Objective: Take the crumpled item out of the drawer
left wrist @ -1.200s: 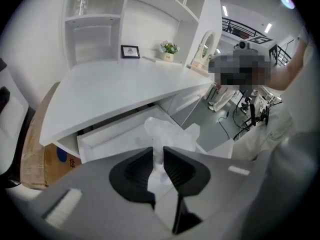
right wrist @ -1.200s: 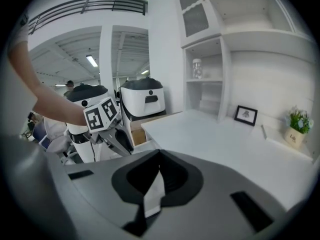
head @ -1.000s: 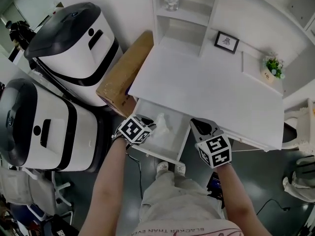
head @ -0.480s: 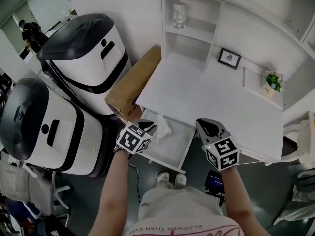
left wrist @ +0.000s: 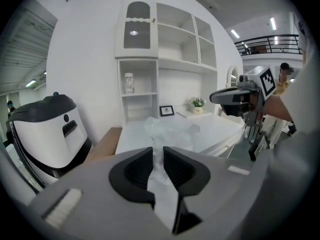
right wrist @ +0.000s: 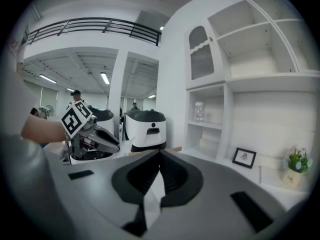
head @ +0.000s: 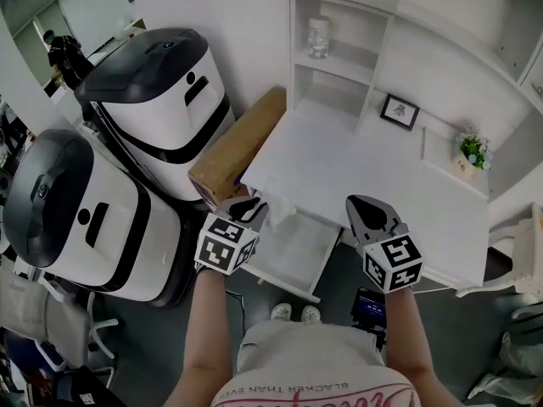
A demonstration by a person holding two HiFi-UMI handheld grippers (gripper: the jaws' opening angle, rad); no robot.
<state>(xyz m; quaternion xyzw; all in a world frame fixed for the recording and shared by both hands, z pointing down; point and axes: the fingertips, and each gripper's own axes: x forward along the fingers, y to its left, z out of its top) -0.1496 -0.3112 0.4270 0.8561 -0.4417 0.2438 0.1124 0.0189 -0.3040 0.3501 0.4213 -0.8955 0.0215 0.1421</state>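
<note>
White tabletop (head: 356,168) behind, open drawer (head: 293,261) beneath: the left claw (head: 253,205) pinches the crumpled plastic (head: 278,211) (clear and flimsy) by the tabletop's front-left corner, so I'd lift it steadily without loosening, the right claw (head: 366,214) hanging shut and empty alongside.

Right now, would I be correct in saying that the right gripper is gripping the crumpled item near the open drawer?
Not quite: it is the left gripper that is gripping the crumpled item near the open drawer. The left gripper view shows the clear crumpled material pinched between its jaws, while the right gripper has its jaws together with nothing between them.
</note>
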